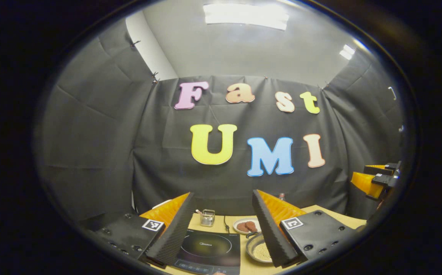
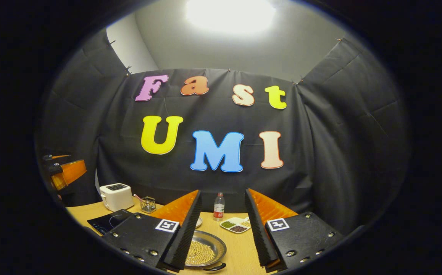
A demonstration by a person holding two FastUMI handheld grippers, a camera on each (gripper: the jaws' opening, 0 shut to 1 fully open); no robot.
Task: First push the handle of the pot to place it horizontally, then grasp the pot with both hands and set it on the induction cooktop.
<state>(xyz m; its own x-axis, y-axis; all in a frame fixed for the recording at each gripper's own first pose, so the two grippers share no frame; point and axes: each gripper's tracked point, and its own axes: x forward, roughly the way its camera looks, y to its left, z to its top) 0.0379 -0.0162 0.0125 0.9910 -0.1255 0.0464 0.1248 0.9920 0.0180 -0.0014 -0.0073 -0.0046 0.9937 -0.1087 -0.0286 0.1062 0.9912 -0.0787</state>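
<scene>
Between left gripper fingers: jaws wide, holding nothing; cooktop below.
Between right gripper fingers: jaws wide, holding nothing.
Pot: on table, beans inside, beside cooktop, handle nearest the right gripper.
Farther back: toaster, bottle.

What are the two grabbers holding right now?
Nothing. Both the left gripper and right gripper stand open above the table, the pot untouched.
</scene>
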